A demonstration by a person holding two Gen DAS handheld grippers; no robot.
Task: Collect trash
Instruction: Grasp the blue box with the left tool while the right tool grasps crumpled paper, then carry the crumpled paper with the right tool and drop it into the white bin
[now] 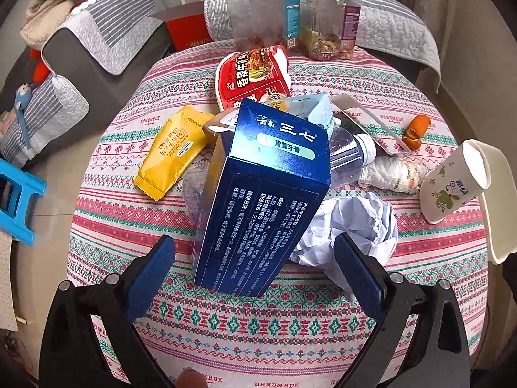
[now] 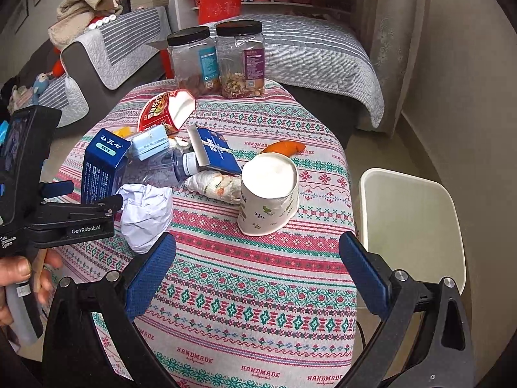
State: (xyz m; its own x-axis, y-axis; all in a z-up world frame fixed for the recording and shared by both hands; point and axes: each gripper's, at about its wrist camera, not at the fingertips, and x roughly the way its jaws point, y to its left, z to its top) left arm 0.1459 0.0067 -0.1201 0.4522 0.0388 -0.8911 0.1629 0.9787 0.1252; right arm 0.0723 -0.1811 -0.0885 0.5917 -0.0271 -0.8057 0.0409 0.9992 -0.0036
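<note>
Repeated "HANDMADE" on patterned tablecloth (image 2: 258, 291)

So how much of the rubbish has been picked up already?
Nothing looks collected: the white bin beside the table appears empty. Nothing is in hand either; the left gripper and right gripper have jaws open. The left one frames the blue toothpaste box. All remains: crumpled paper, paper cup, plastic bottle, yellow wrapper, noodle bowl.
</note>
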